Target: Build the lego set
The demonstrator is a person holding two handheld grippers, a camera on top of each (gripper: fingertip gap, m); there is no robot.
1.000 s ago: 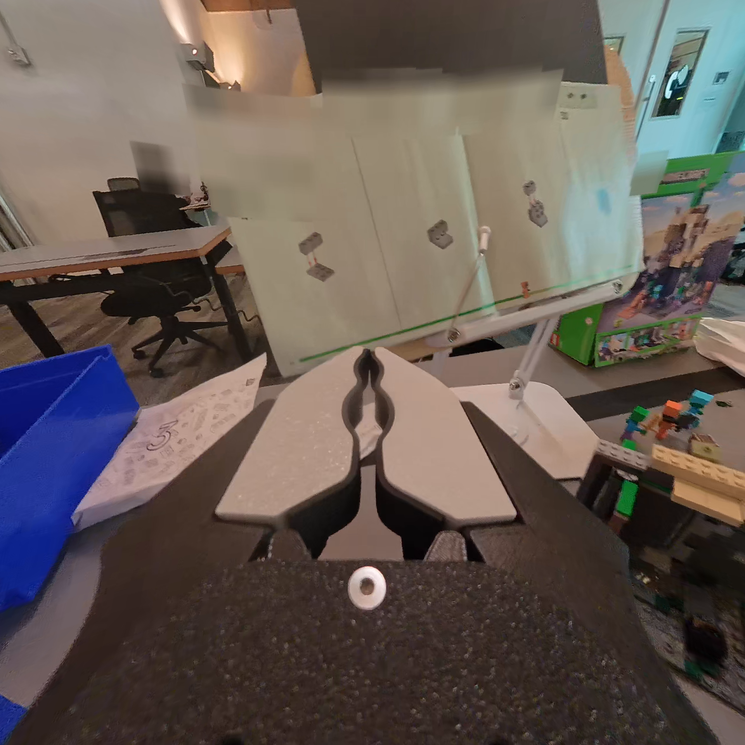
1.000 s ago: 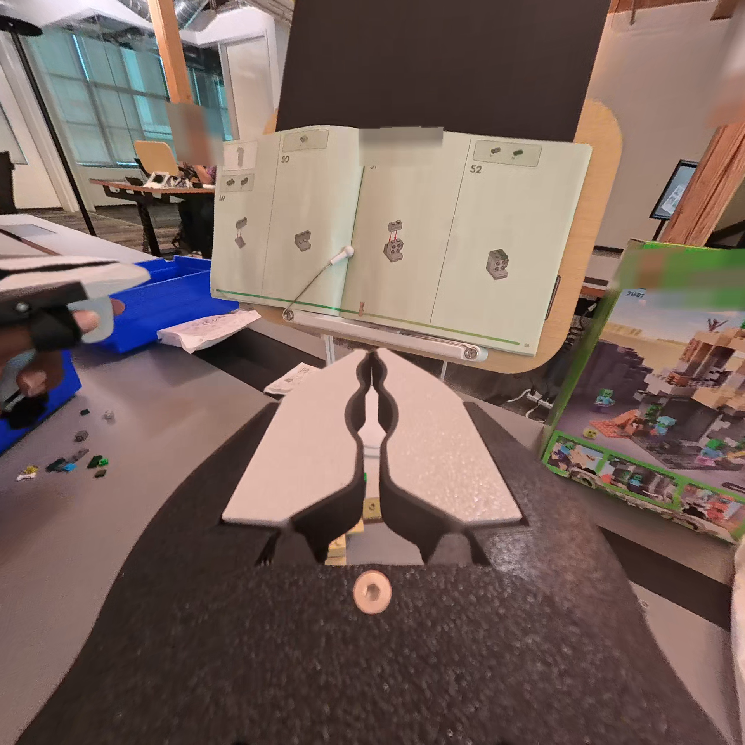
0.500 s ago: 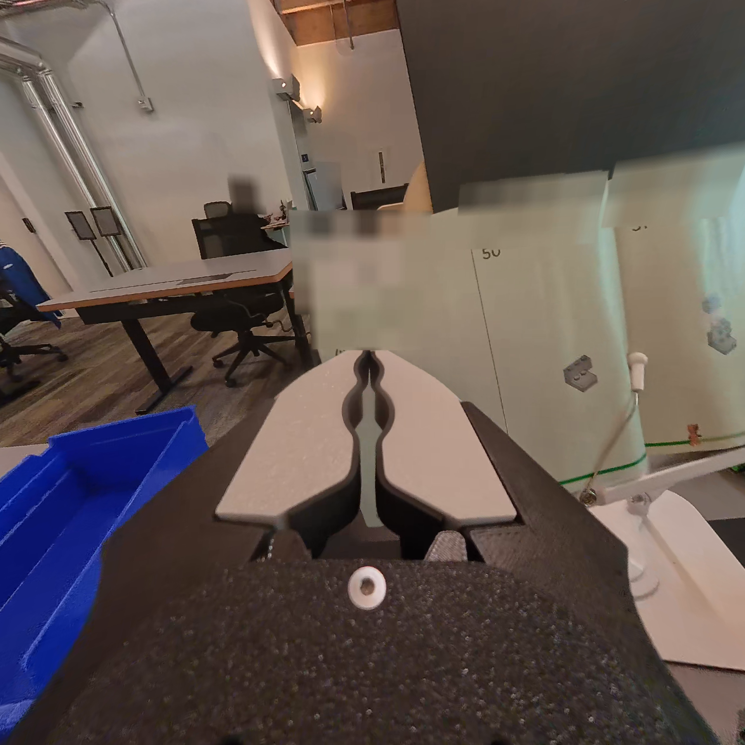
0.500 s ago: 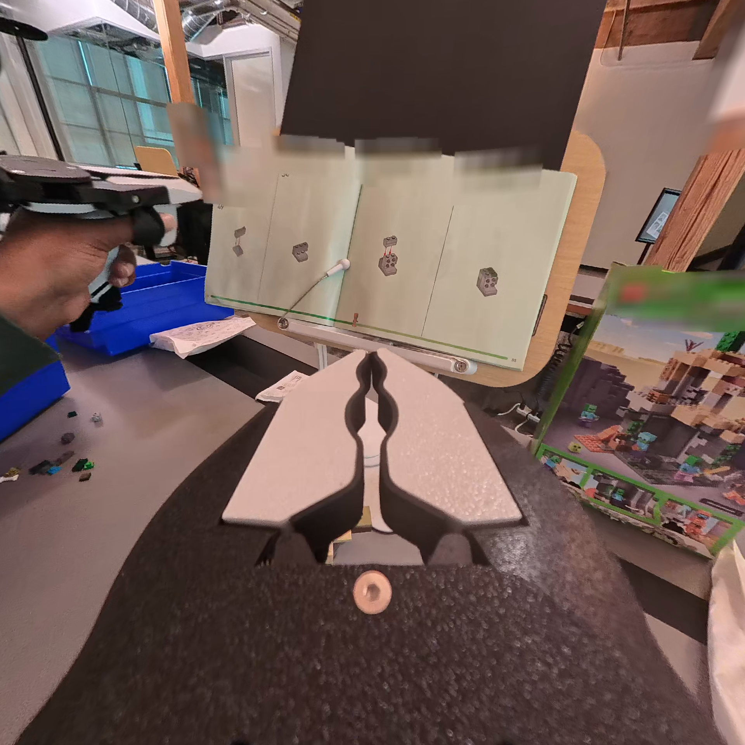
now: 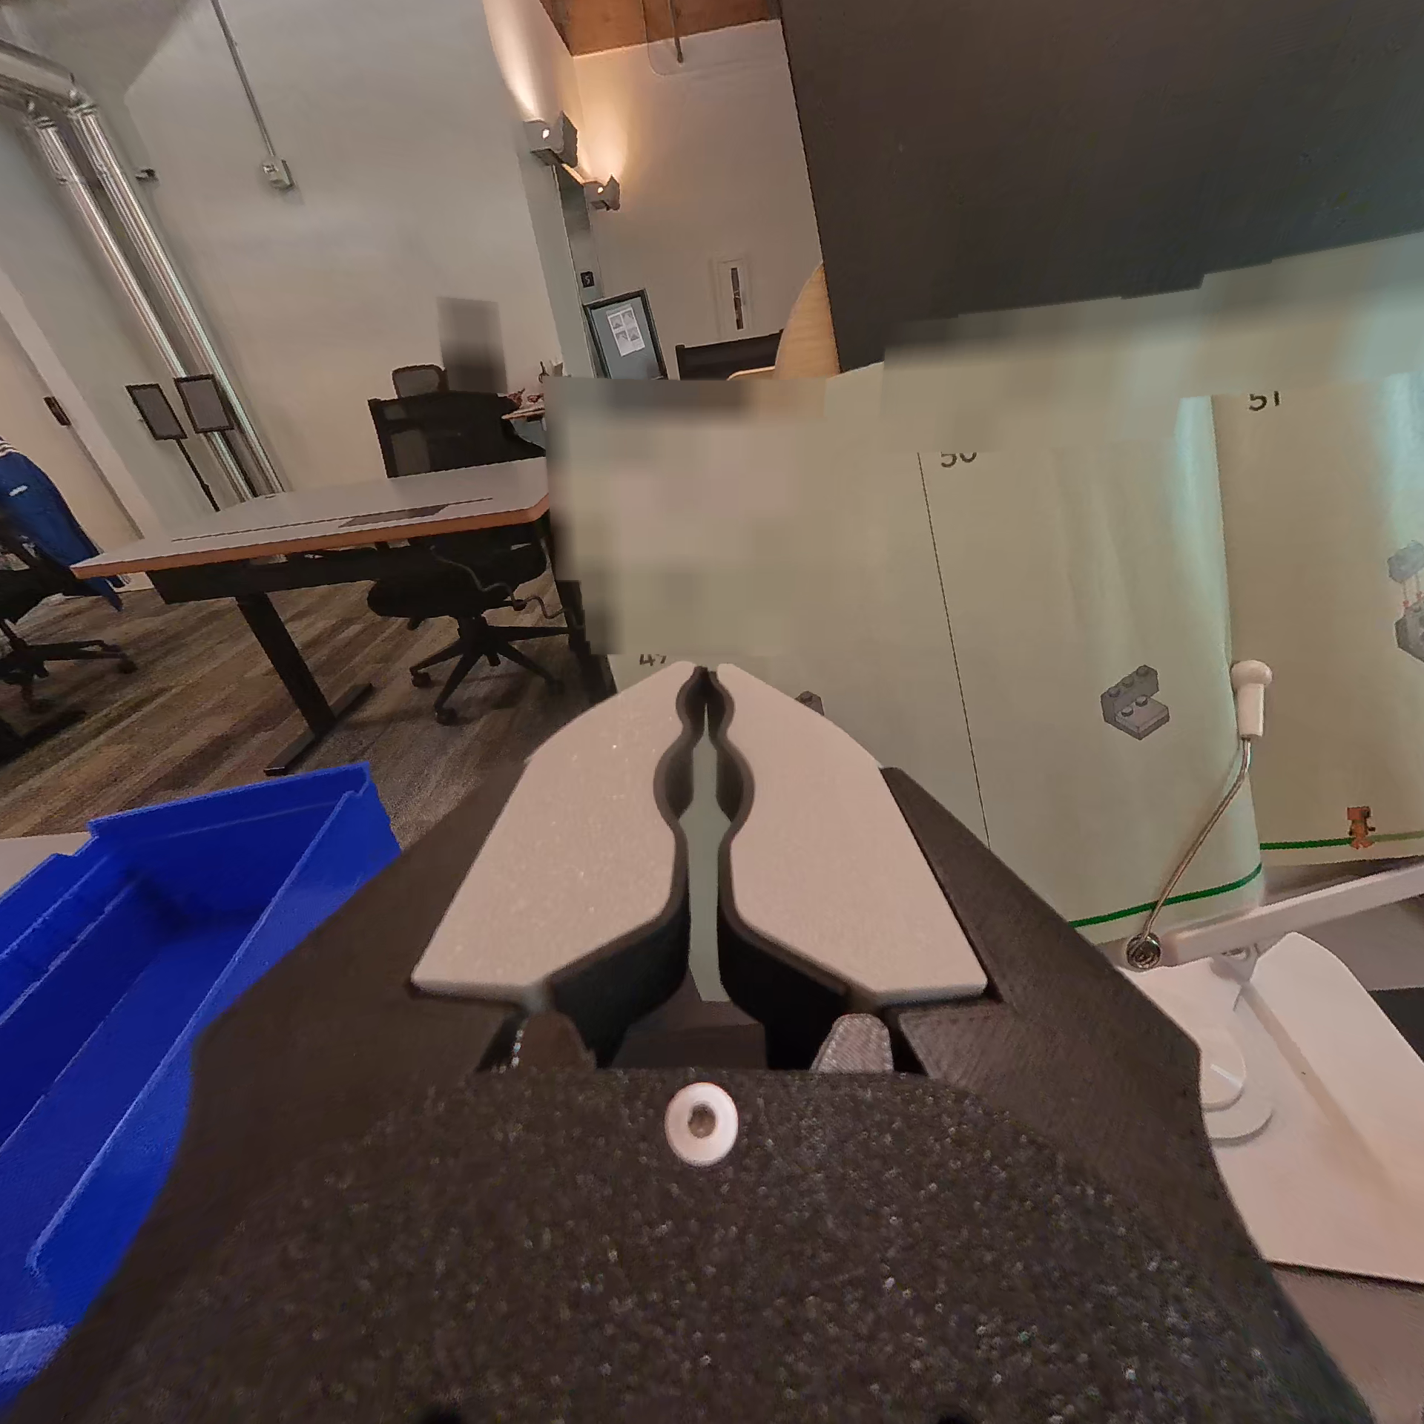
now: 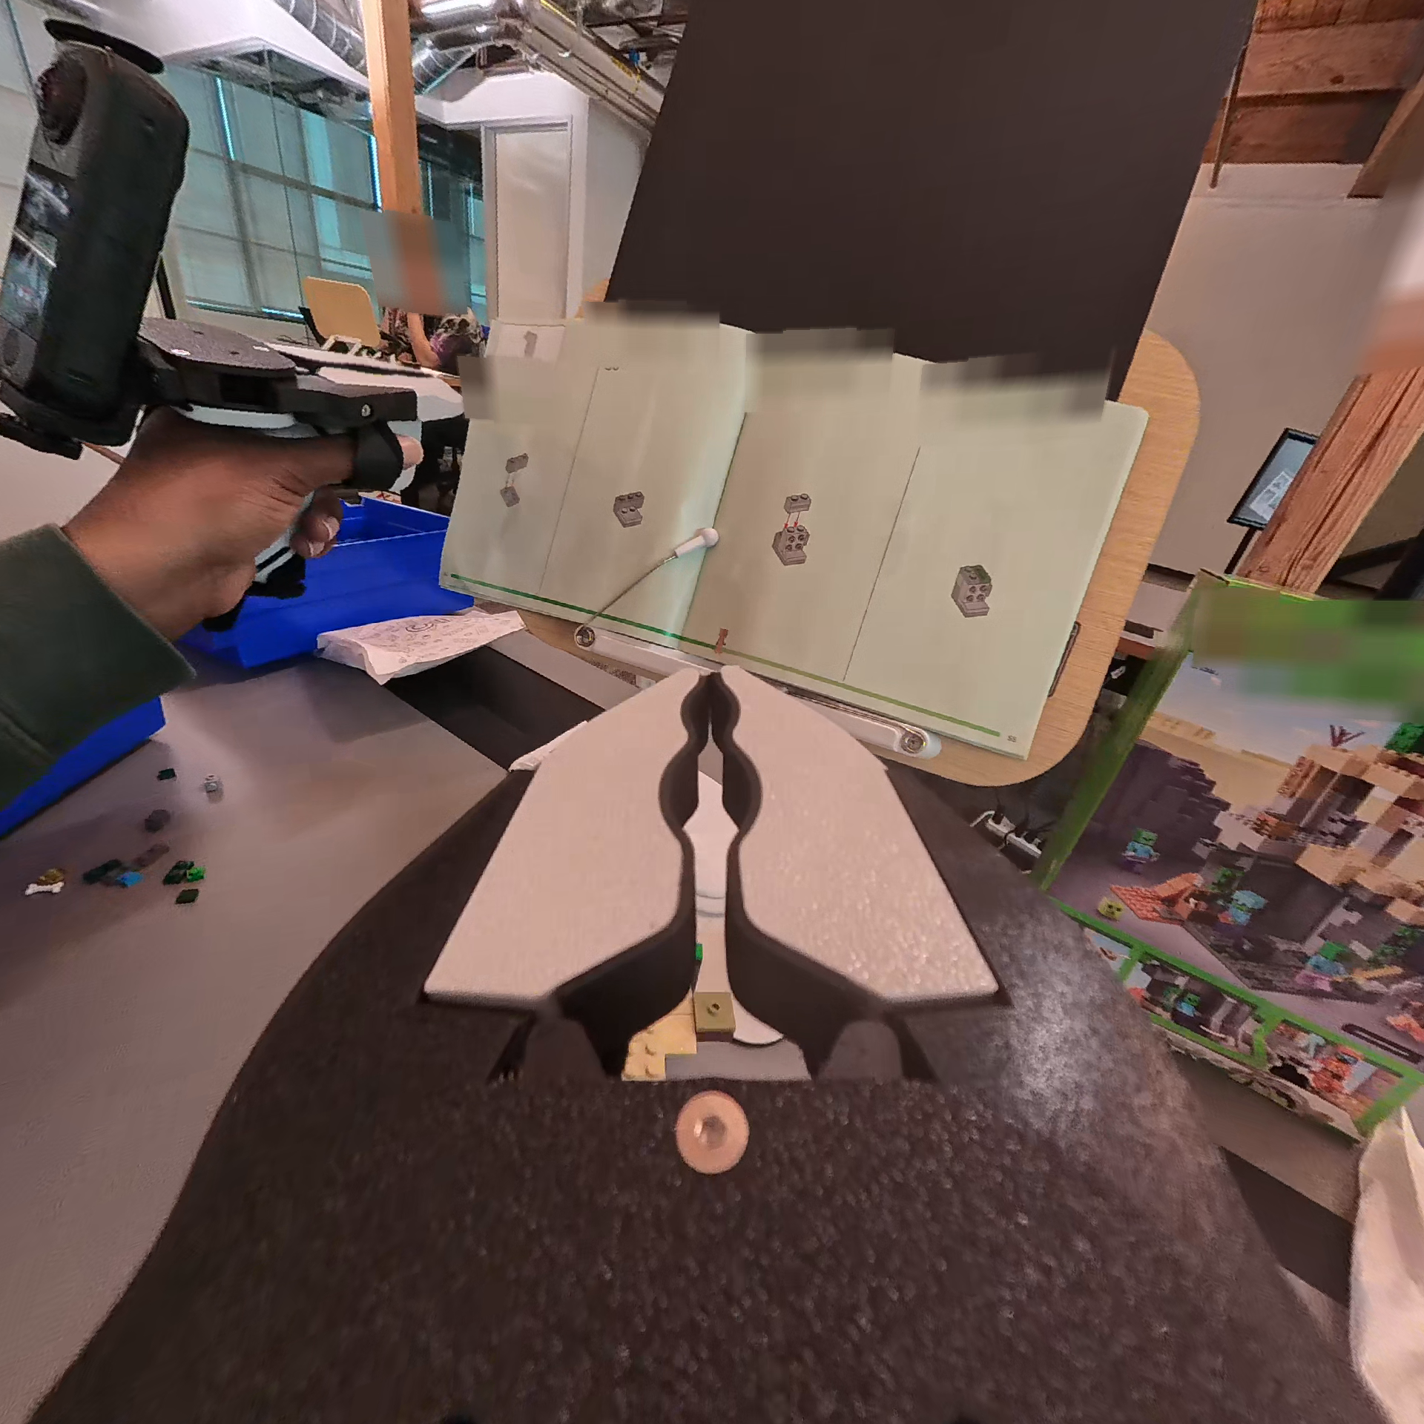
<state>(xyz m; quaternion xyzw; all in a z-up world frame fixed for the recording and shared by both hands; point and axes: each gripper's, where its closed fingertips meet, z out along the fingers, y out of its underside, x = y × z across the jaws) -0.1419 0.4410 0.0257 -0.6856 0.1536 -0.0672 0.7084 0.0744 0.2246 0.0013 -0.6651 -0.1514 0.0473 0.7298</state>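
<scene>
My left gripper [image 5: 705, 680] is shut with nothing between its fingers; it is raised and points at the left pages of the open instruction booklet [image 5: 1079, 616]. My right gripper [image 6: 709, 678] is also shut and empty, and points at the booklet [image 6: 770, 524] on its stand. Below the right fingers, part of a tan Lego build [image 6: 670, 1040] shows through the gap. Small loose Lego pieces [image 6: 115, 871] lie on the grey table at the left. The left gripper [image 6: 231, 401], held by a hand, shows at the upper left of the right wrist view.
A blue bin [image 5: 154, 925] stands at the left, also in the right wrist view [image 6: 347, 586], with a printed paper bag [image 6: 416, 639] next to it. The stand's white base [image 5: 1310, 1079] is at the right. The Lego box [image 6: 1271, 886] stands at the right. The tips of one gripper are about 30 centimeters away from the tips of the other.
My left gripper has swung left and risen: the build left its view, and the blue bin and the booklet's left pages came closer. It now looms larger in the right wrist view.
</scene>
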